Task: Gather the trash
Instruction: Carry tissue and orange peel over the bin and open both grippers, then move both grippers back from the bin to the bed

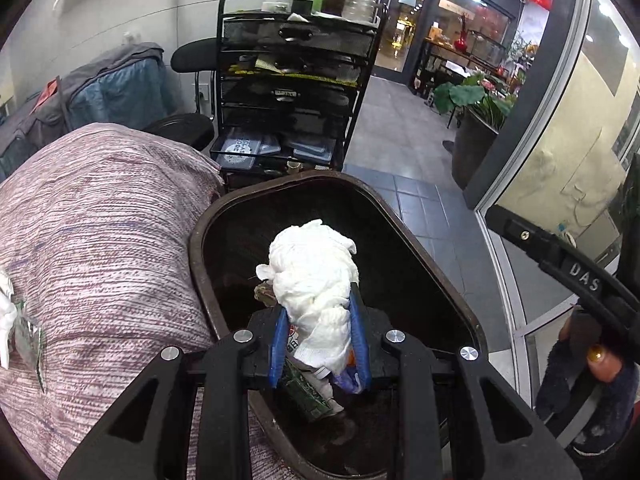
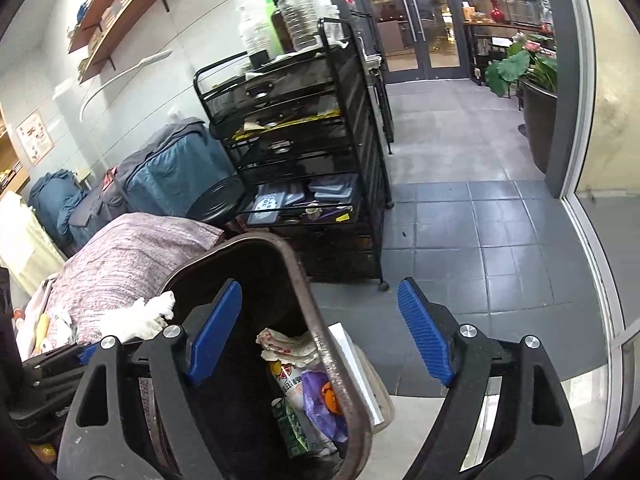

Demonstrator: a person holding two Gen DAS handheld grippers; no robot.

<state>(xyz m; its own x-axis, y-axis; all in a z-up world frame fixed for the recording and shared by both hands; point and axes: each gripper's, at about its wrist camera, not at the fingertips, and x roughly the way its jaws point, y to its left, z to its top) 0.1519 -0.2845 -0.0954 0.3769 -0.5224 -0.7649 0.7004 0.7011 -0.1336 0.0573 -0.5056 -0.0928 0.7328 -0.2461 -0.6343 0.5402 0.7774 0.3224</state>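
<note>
Now a crumpled wad of white tissue paper (image 1: 316,280) hangs over the mouth of a dark brown plastic trash bin (image 1: 424,232), clenched between the blue pads of the left gripper (image 1: 318,332). The wad is creased and bulging, wider above the pads than between them, with a loose tail trailing below. It sits well inside the bin's rim, nearer the near edge than the far one.

Seen from the left wrist, the wad blocks most of the bin's inside; only scraps of a green printed wrapper (image 1: 306,394) and a purple plastic bag (image 1: 348,380) show beneath it. The right wrist view opens the bin (image 2: 320,344) up: a crumpled printed paper (image 2: 288,346), a white carton with red and orange print (image 2: 289,380), the purple bag (image 2: 318,404) and the green wrapper (image 2: 290,420) lie piled against the wall on the right. That view catches just one end of the wad (image 2: 140,318) at the bin's left rim.

The right gripper (image 2: 320,332) stands released, its jaws wide with nothing between the pads, one finger over the bin's opening and the other outside it above the grey tiled floor (image 2: 500,240). A pinkish woven cushion (image 1: 96,248) presses against the bin's left side, and a black mesh drawer cart (image 1: 296,92) stands just behind.
</note>
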